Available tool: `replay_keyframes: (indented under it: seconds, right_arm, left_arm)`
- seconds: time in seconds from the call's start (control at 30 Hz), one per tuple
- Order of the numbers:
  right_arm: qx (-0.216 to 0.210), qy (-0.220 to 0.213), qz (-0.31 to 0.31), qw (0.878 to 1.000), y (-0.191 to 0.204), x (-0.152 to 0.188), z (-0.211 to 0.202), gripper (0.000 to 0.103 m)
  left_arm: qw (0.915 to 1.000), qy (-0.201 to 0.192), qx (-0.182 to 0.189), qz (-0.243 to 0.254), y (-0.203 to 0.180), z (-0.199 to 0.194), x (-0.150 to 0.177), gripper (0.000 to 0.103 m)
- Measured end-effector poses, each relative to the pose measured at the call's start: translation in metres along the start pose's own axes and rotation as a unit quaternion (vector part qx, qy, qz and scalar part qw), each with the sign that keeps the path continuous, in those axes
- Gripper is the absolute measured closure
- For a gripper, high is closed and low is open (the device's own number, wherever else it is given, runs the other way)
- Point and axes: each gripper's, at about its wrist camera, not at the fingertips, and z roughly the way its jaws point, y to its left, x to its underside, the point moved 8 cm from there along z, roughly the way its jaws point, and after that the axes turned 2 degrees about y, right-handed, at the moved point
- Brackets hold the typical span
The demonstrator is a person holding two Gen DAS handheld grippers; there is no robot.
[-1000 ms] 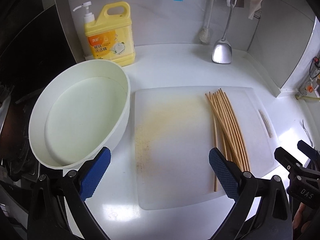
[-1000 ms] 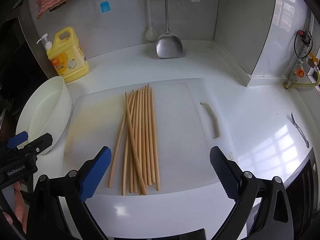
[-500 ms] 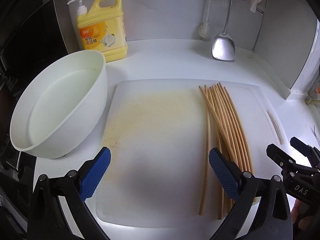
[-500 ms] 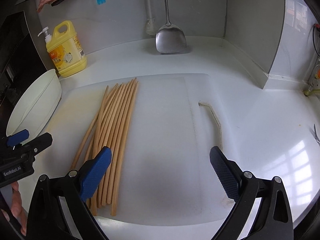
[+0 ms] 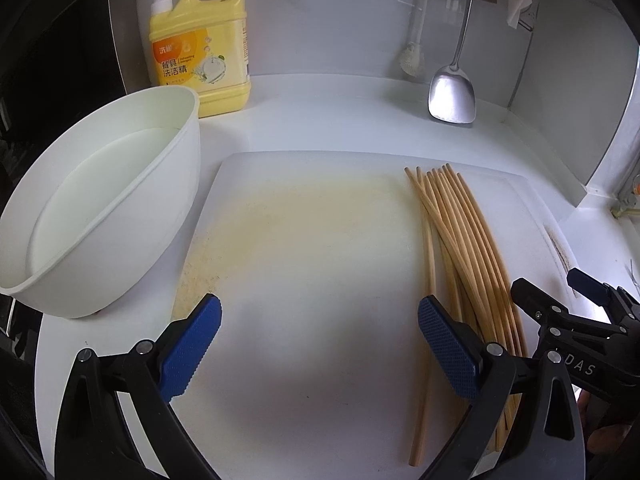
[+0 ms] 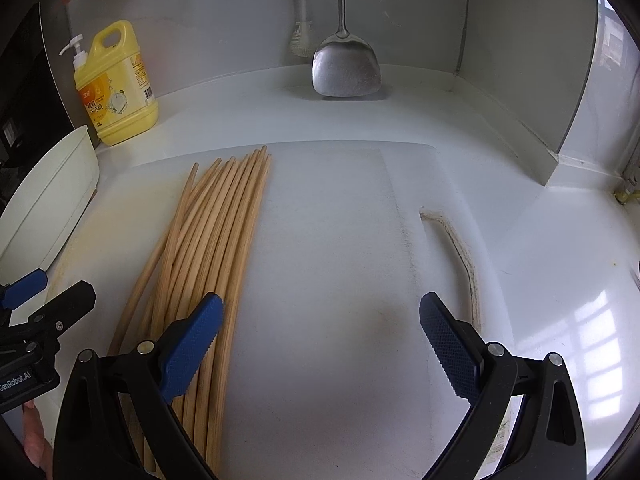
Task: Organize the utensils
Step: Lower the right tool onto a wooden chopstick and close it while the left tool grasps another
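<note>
Both hand-held grippers, left (image 5: 320, 348) and right (image 6: 320, 344), gape wide, holding nothing. Chopsticks (image 5: 460, 240) lie fanned on the board (image 5: 312, 260). My worry: pinching only a few, they're round, so the rest roll away.

White countertop (image 6: 560, 264) meets grey walls (image 6: 240, 20) in a corner — window light glints at right.

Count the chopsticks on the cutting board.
10, roughly: the chopsticks lie in one fanned bundle on the cutting board's right side. They overlap, and the left tongs and right tongs cover their near ends, so some may be hidden.
</note>
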Motion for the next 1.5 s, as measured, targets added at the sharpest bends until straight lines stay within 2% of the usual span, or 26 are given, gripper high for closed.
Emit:
replay_keyframes:
  seconds: [0.3,0.47,0.8,1.2,1.4,1.47,1.5]
  right_arm:
    - [0.024,-0.013,-0.013,1.000,0.004,0.002,-0.001,0.009]
    - [0.039,-0.002,-0.027,0.999,0.008,0.004,0.002,0.009]
    - [0.028,-0.014,-0.015,0.999,-0.005,0.005,0.003,0.010]
    - [0.034,-0.019,-0.005,0.999,-0.016,0.003,0.004,0.009]
    - [0.037,-0.030,-0.013,0.999,-0.014,-0.002,0.007,0.010]
    - [0.029,-0.033,-0.018,0.999,-0.011,-0.003,0.008,0.012]
    - [0.021,-0.033,-0.019,0.999,-0.010,-0.003,0.008,0.018]
  left_arm:
    - [0.9999,-0.012,0.001,-0.005,0.004,-0.004,-0.002,0.006]
    - [0.9999,-0.014,0.007,0.004,-0.003,-0.004,-0.002,0.006]
    - [0.9996,-0.005,0.015,0.023,-0.014,0.006,-0.001,0.006]
    - [0.9986,0.017,-0.003,0.050,-0.026,0.029,-0.001,0.006]
    - [0.9989,0.009,0.006,0.045,-0.033,0.035,-0.005,0.006]
    - [0.9988,0.004,0.007,0.049,-0.036,0.036,-0.007,0.007]
    - [0.9987,0.002,0.010,0.049,-0.037,0.035,-0.007,0.011]
